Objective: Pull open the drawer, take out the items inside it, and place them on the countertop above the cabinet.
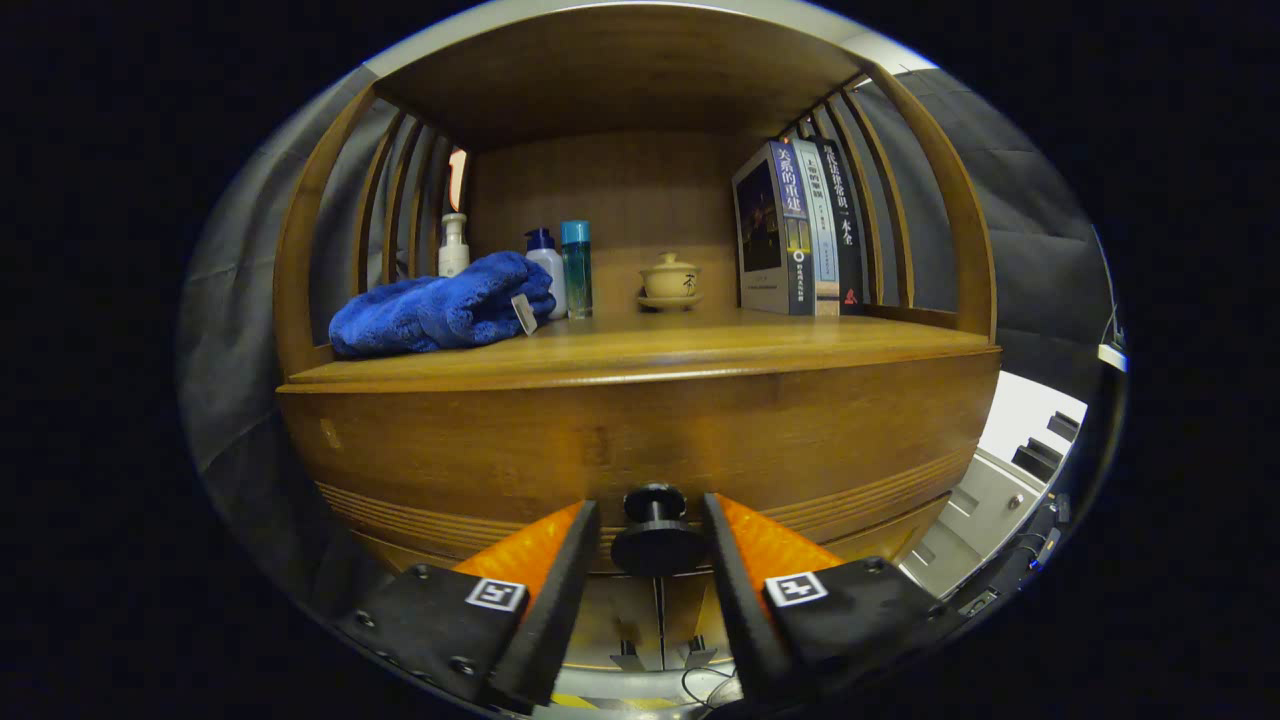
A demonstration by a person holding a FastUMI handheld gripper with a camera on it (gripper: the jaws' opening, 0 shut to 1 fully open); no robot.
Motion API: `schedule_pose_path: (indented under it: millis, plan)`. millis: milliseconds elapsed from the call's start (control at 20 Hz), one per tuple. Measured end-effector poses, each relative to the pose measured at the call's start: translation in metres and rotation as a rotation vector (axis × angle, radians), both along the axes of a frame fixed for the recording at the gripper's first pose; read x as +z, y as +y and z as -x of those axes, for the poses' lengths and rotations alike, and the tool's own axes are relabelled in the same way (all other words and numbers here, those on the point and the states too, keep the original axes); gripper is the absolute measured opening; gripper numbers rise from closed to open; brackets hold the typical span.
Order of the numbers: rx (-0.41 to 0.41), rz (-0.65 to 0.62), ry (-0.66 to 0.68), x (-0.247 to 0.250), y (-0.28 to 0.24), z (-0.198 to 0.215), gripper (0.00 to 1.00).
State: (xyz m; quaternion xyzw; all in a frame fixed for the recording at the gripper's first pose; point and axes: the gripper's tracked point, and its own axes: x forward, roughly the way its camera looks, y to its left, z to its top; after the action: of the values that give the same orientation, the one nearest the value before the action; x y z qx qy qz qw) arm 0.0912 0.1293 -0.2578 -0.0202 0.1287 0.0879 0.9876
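Drawer knob (657, 530) between gripper (652, 520) fingers — small gaps both sides.

Gripper view: the fisheye camera is riding on the gripper (652, 520) and looking forward along its two fingers, which are flanking the dark drawer knob (655, 535) close ahead. It is sitting low and very near the wooden cabinet (640, 440), facing its front squarely and peering slightly upward across the countertop (650, 345) toward the far back panel. The wide lens is bending the cabinet's edges.
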Motion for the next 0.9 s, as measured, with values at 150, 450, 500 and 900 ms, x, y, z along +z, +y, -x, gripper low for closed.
schedule_pose_path:
  millis: [150, 450, 500, 900]
  plan:
    - [0.002, -0.020, 0.012, 0.000, -0.002, 0.001, 0.55]
    - [-0.013, -0.056, 0.087, -0.001, -0.006, 0.009, 0.43]
    - [-0.011, -0.053, 0.078, -0.002, -0.004, 0.002, 0.38]
    - [-0.014, 0.002, 0.044, -0.001, -0.009, 0.022, 0.38]
